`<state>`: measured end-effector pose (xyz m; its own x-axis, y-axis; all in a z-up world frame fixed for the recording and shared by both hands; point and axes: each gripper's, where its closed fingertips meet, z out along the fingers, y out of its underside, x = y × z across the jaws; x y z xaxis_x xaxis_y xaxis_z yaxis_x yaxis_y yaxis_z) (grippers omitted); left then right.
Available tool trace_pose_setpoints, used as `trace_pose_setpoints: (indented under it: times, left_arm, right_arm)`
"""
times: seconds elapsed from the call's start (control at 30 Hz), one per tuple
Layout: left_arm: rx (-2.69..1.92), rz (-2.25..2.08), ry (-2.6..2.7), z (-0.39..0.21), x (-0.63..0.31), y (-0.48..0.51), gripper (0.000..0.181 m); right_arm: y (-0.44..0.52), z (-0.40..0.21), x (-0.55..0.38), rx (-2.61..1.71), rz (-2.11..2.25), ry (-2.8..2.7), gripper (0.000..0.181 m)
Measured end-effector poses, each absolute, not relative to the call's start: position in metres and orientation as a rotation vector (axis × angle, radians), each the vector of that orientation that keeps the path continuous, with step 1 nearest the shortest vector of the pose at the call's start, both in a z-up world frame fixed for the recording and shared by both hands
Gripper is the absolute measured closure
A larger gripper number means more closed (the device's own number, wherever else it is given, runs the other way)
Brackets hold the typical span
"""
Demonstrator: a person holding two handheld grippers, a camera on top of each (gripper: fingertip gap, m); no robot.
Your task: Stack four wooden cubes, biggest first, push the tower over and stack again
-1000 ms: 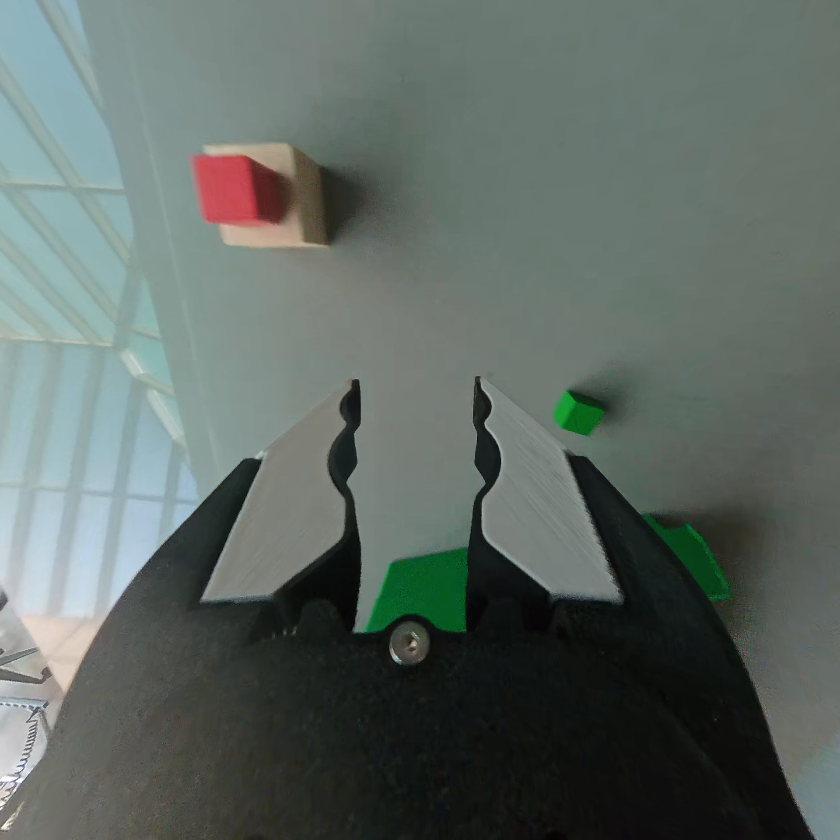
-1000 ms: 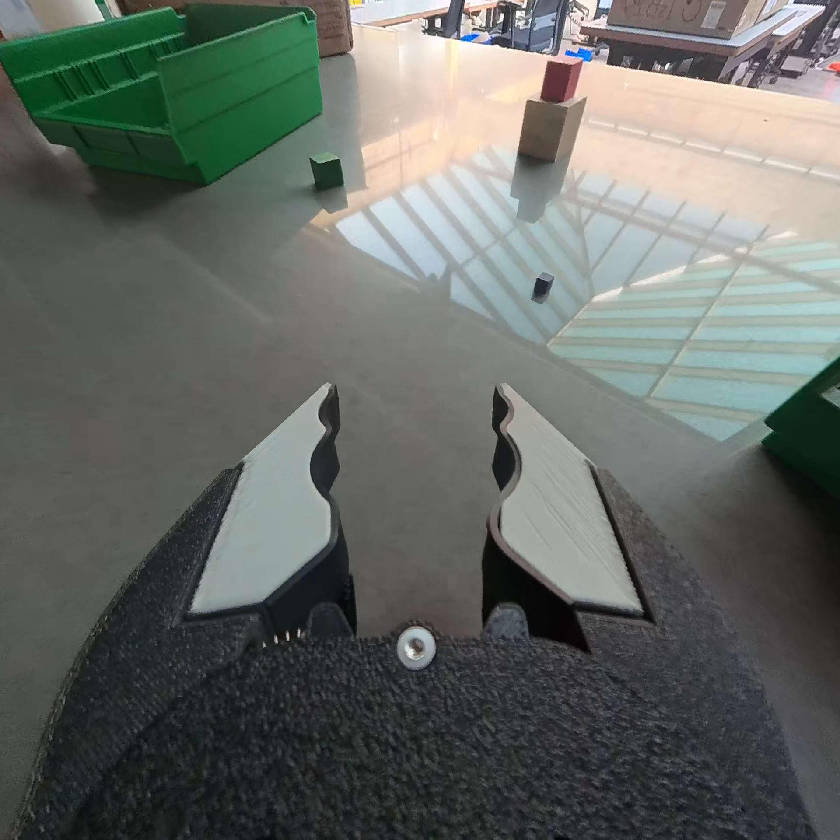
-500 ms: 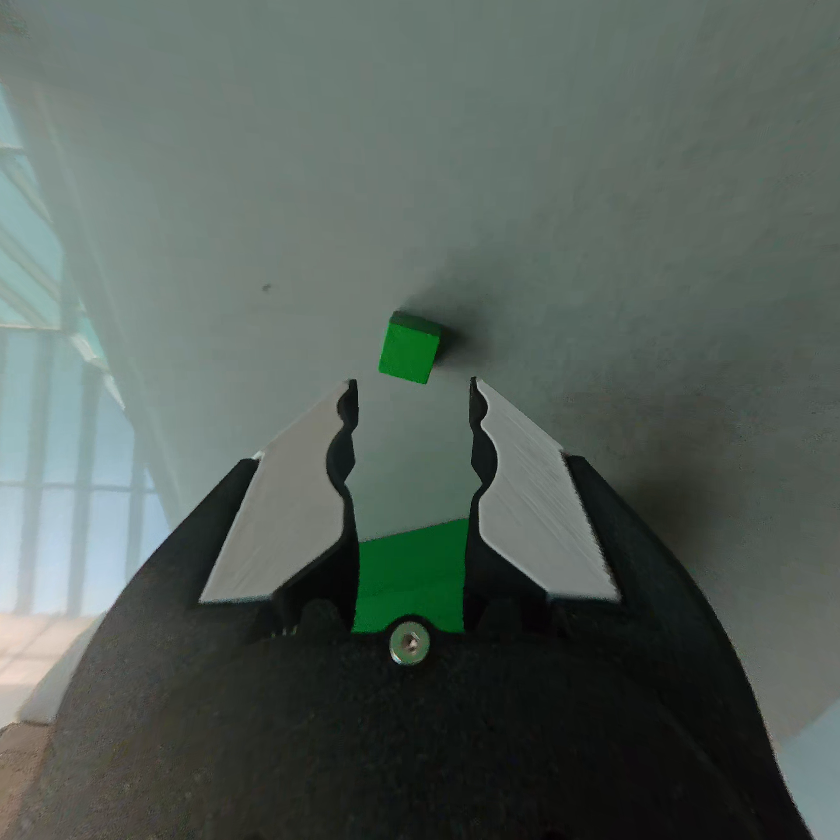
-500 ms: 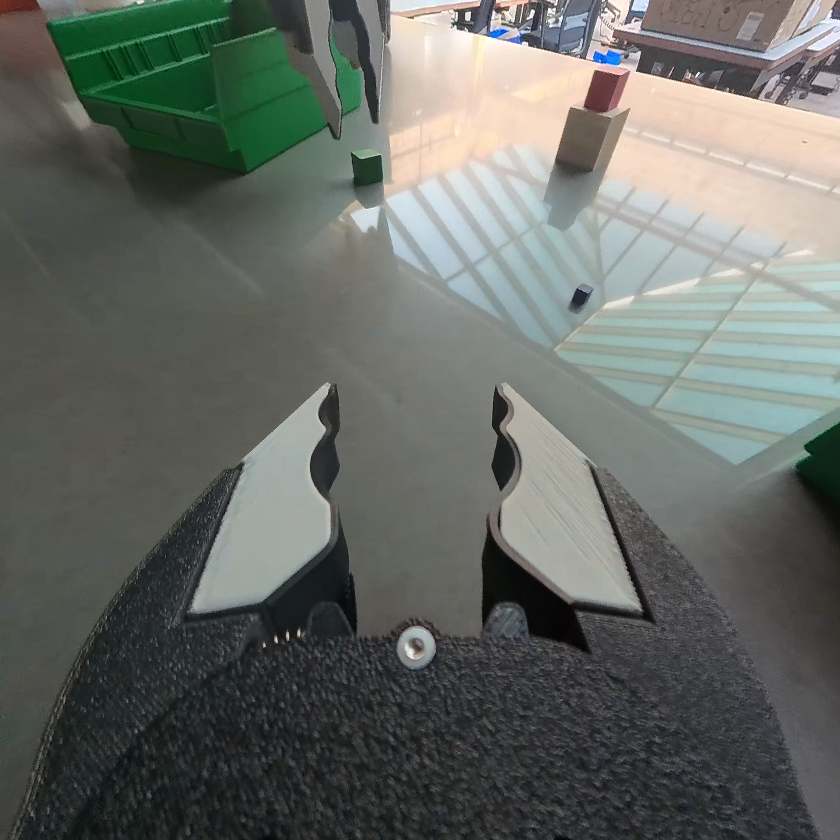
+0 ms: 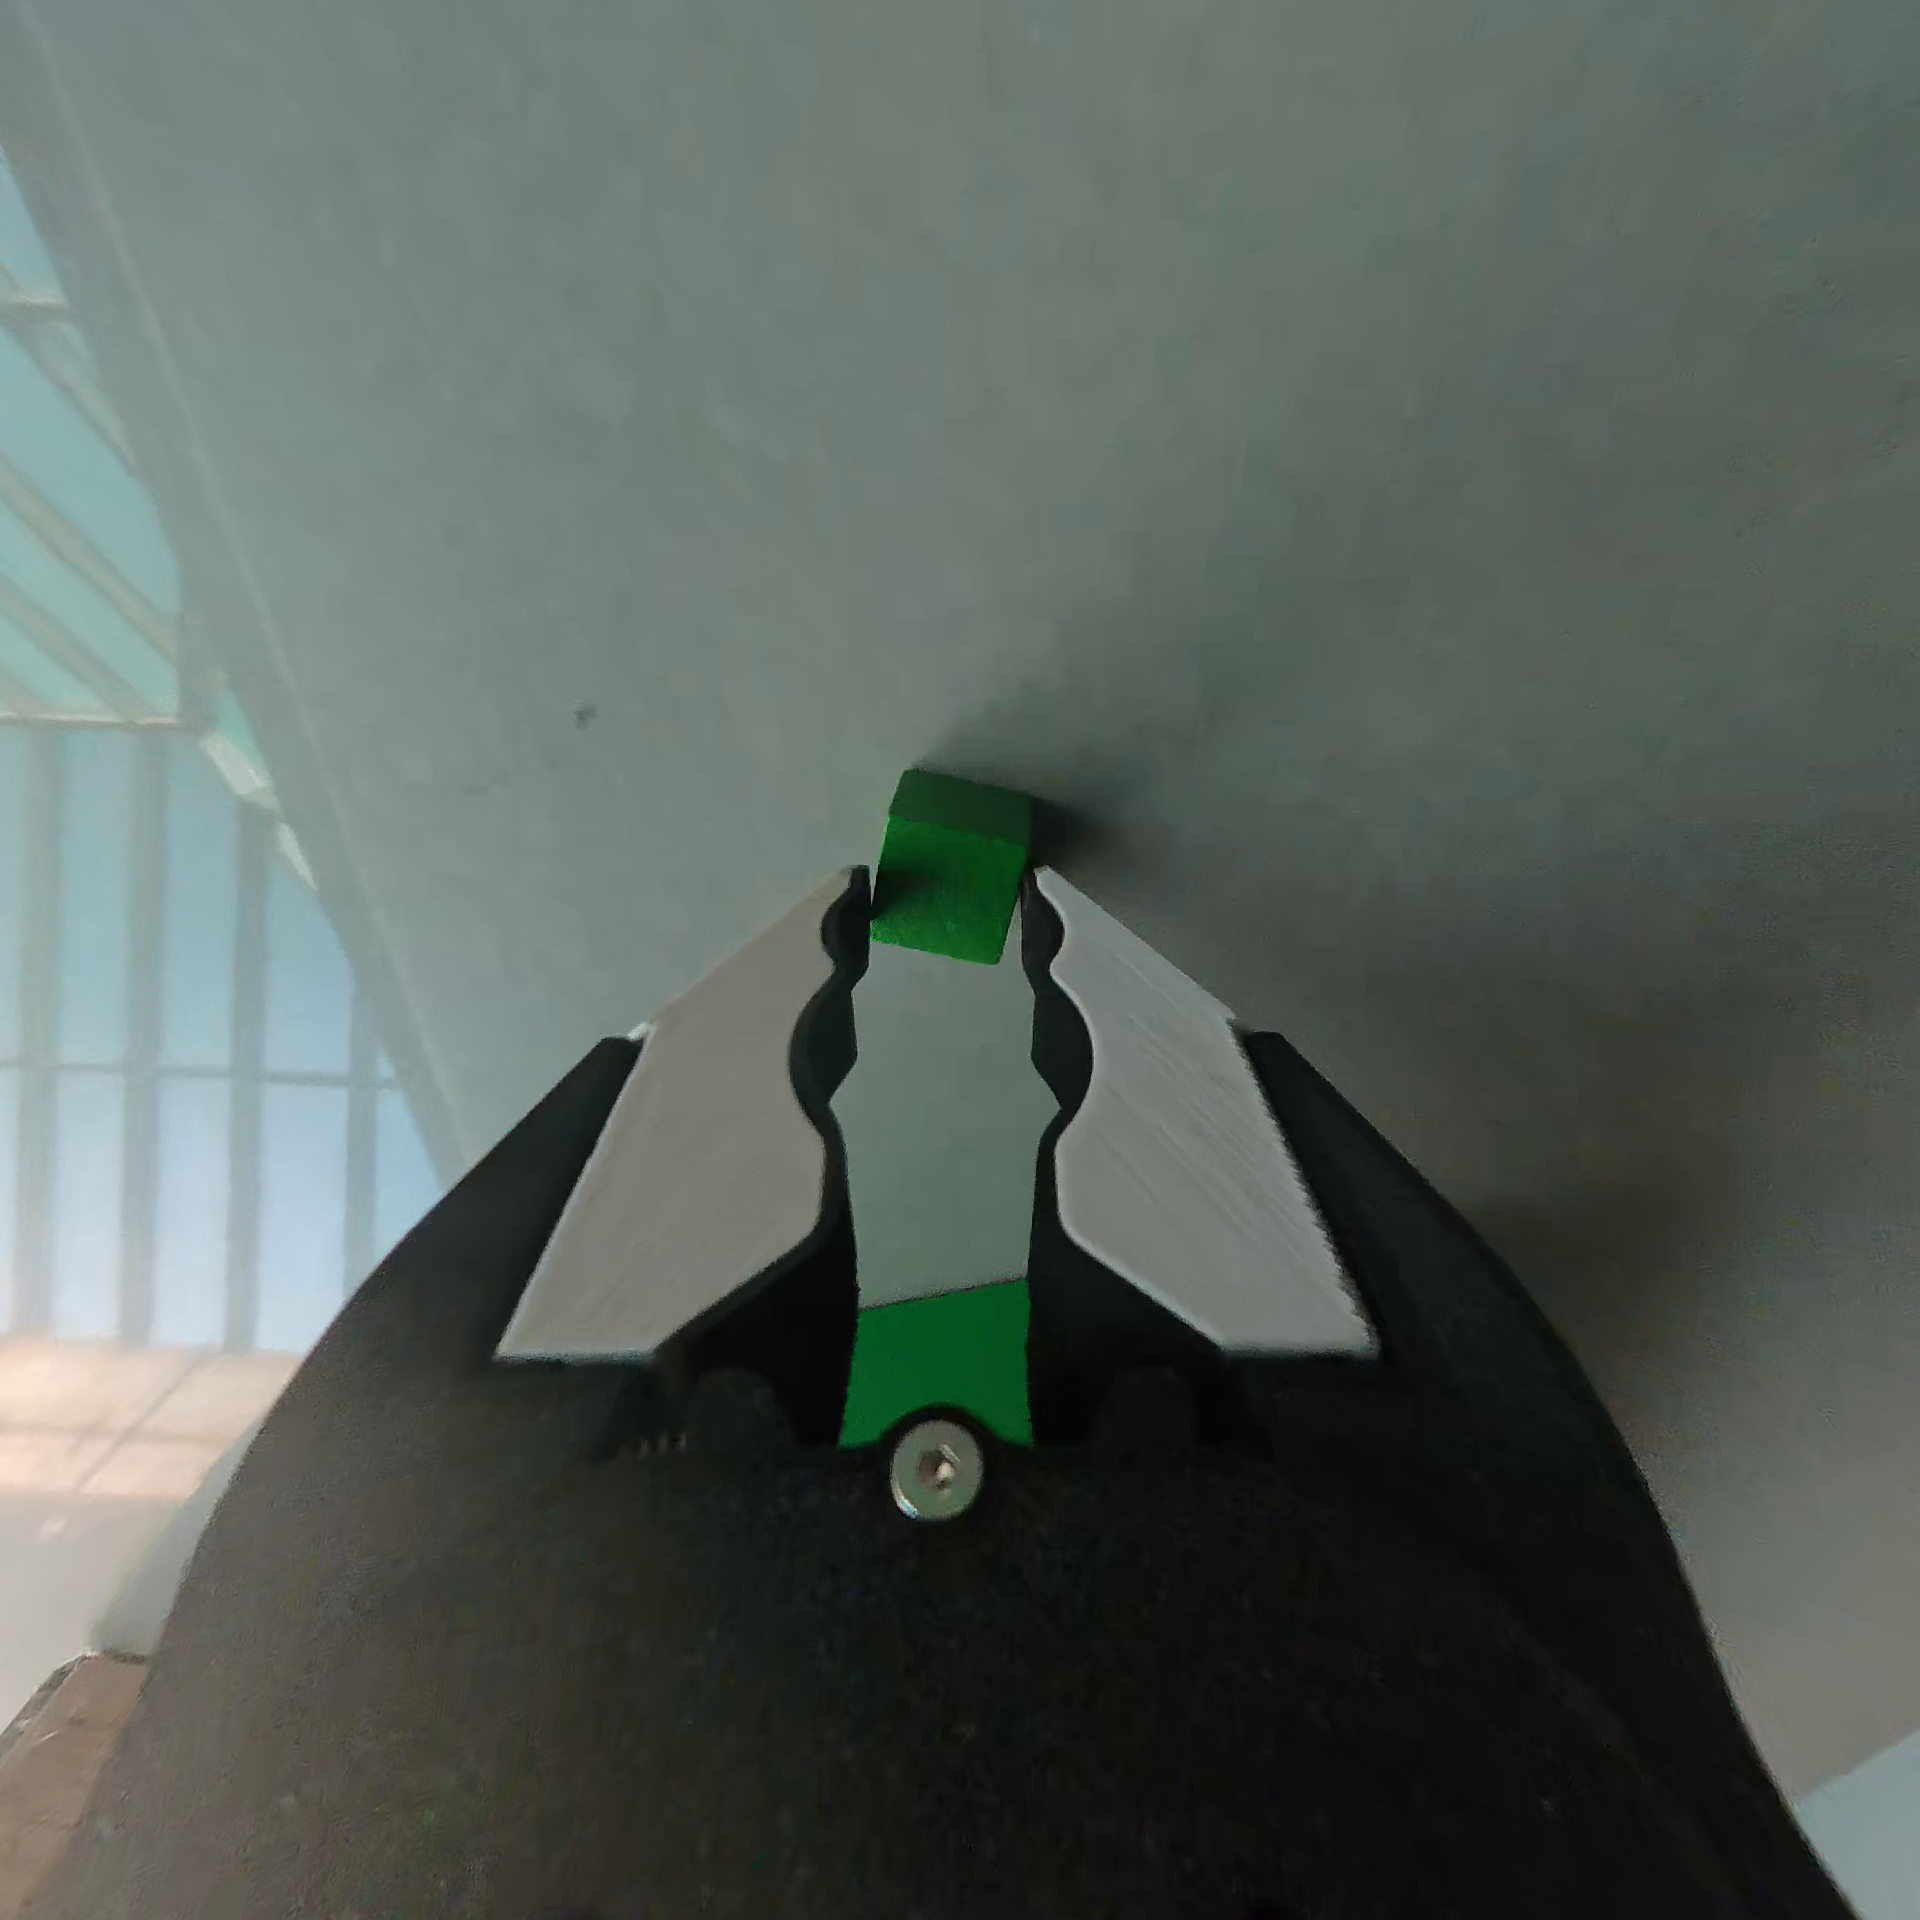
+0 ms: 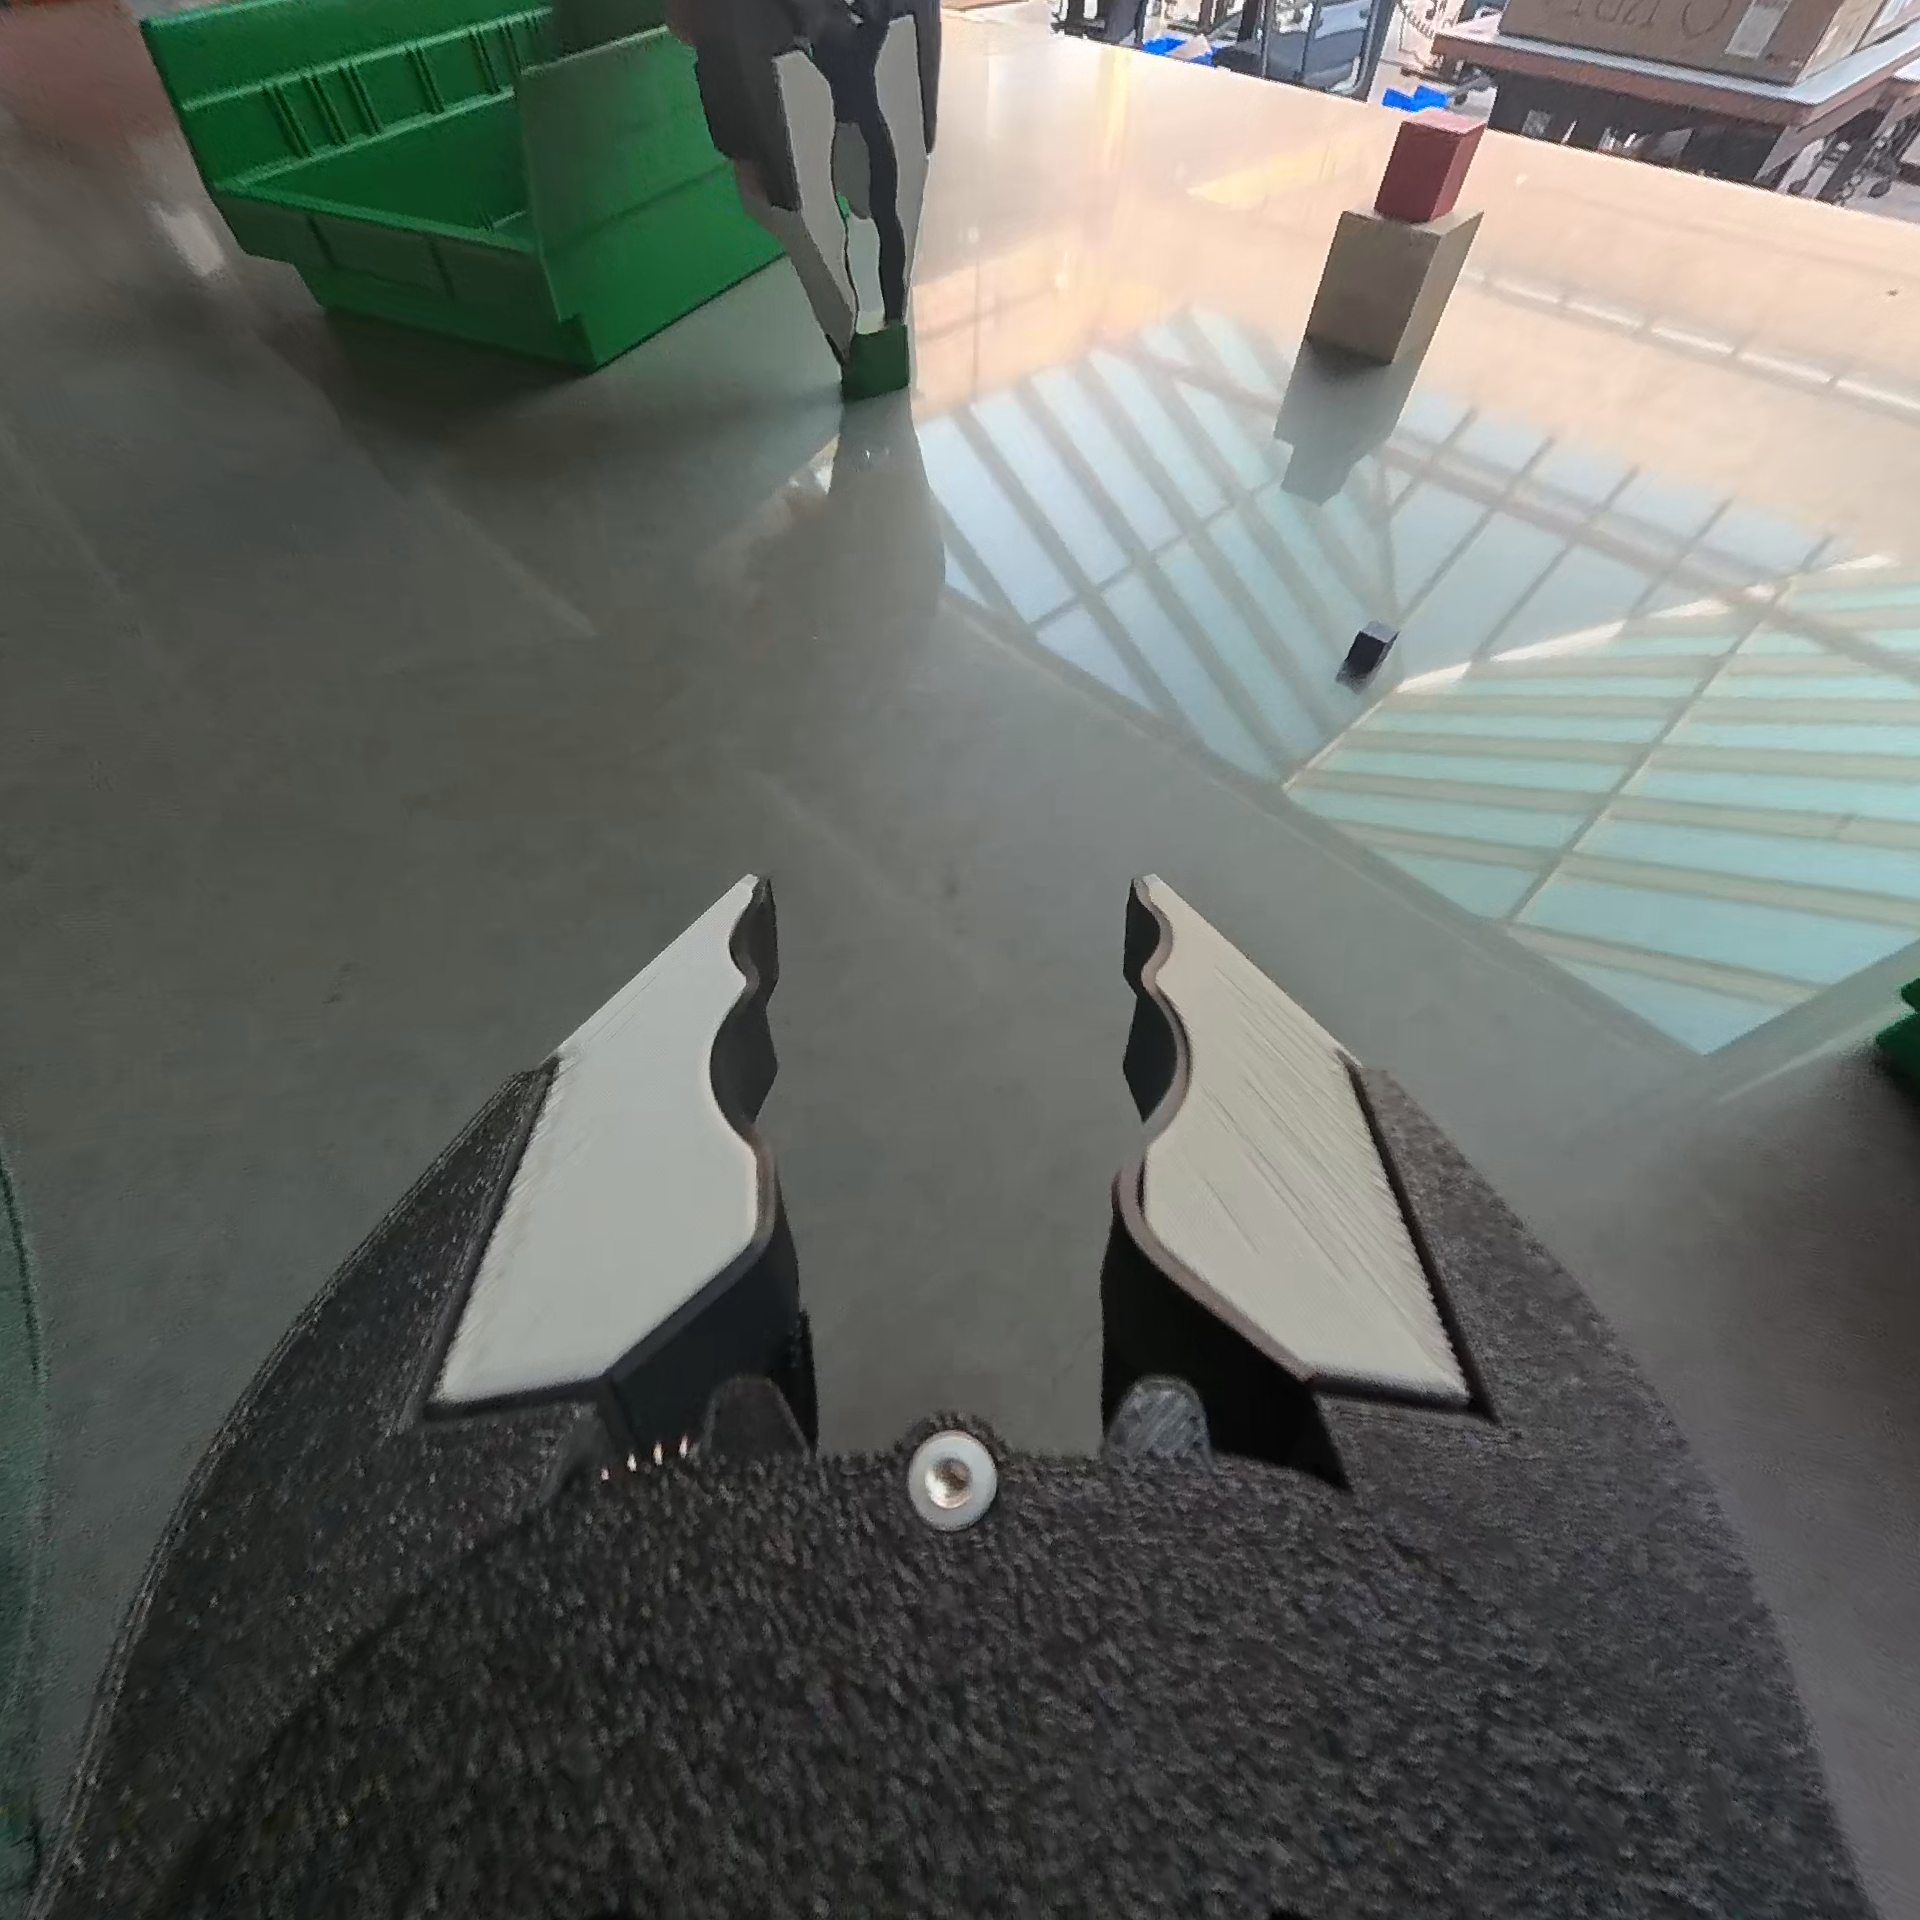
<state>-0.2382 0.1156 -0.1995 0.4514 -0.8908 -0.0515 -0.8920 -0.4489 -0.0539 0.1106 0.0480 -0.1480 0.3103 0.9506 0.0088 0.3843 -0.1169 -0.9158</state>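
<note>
A small green cube sits on the grey table. My left gripper points down at it, and its two fingertips press the cube's left and right sides. In the right wrist view the left gripper stands upright over the same cube, beside a green bin. My right gripper is open and empty, hovering low over the bare table, well short of the cube.
A green plastic bin stands at the far left; a part of it shows between my left fingers. A red block rests on a wooden block at the far right. A small black cube lies mid-right. Another green object is at the right edge. Tip to tip, the grippers are about 35 cm apart. The wooden block is about 25 cm from my left fingertips.
My left gripper swung from the red and wooden blocks to the green cube, came down on it and narrowed its fingers onto its sides. The right gripper drifted slightly and stayed open.
</note>
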Motion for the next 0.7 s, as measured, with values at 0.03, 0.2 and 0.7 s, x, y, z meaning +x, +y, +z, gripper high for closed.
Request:
trace_pose_setpoints:
  times: [0.03,0.2,0.7]
  left_arm:
    - [-2.615,0.022,1.612,-0.199,-0.238,0.116,0.154]
    - [-2.614,0.008,1.606,-0.175,-0.235,0.132,0.154]
    - [-2.606,0.089,1.432,-0.031,-0.214,0.289,0.154]
  right_arm:
    - [0.048,-0.148,0.111,-1.677,0.791,-1.221,0.114]
    - [0.048,-0.151,0.11,-1.685,0.803,-1.216,0.114]
    - [0.057,-0.148,0.116,-1.696,0.803,-1.175,0.114]
